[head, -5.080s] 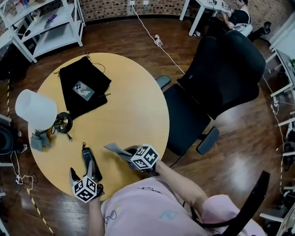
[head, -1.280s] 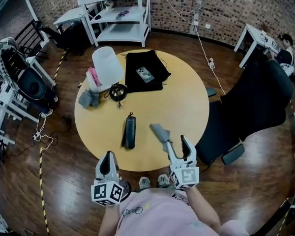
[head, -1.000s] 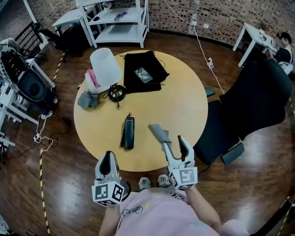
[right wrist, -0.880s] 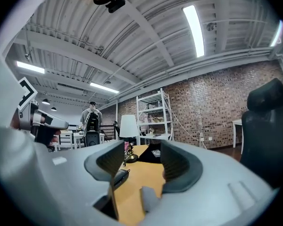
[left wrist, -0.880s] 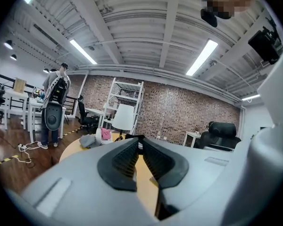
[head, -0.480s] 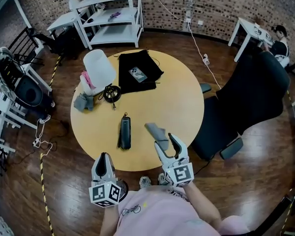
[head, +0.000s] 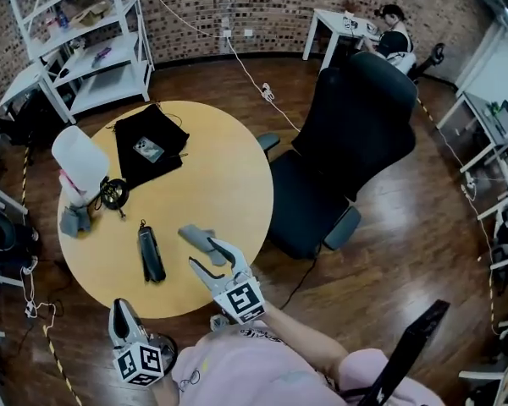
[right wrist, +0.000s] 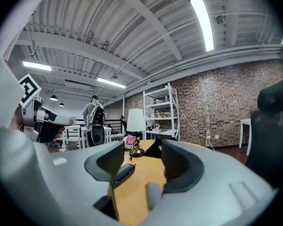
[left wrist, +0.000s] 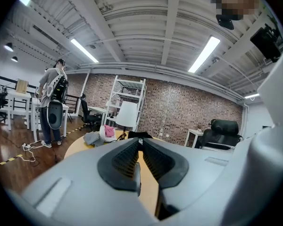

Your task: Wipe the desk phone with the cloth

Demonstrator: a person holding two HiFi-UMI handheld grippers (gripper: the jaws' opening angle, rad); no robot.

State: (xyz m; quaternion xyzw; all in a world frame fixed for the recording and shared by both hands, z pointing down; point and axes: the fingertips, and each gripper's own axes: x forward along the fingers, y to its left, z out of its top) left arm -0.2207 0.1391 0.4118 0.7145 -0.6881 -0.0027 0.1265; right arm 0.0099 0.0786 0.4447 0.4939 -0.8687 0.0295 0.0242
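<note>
- Head view: desk phone (head: 151, 255) lies lower left on worktop (head: 229, 176). Grey cloth (head: 197, 236) is just right of it, at tips of right hand-held gripper (head: 214, 260). Left hand-held gripper (head: 124, 315) is bottom left, off worktop edge.
- Left gripper view: jaws together, nothing held.
- Right gripper view: jaws apart, nothing pinched. Desk phone (right wrist: 123, 172) is ahead-left. Best to bunch cloth firmly first, then wipe along desk phone's length.

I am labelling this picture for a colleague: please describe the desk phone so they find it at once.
Start at the round wooden table. Near its front edge, left of the loose grey cloth, lies the desk phone. It is the only slim black bar; the other black thing, a wide flat mat, lies at the far side.
</note>
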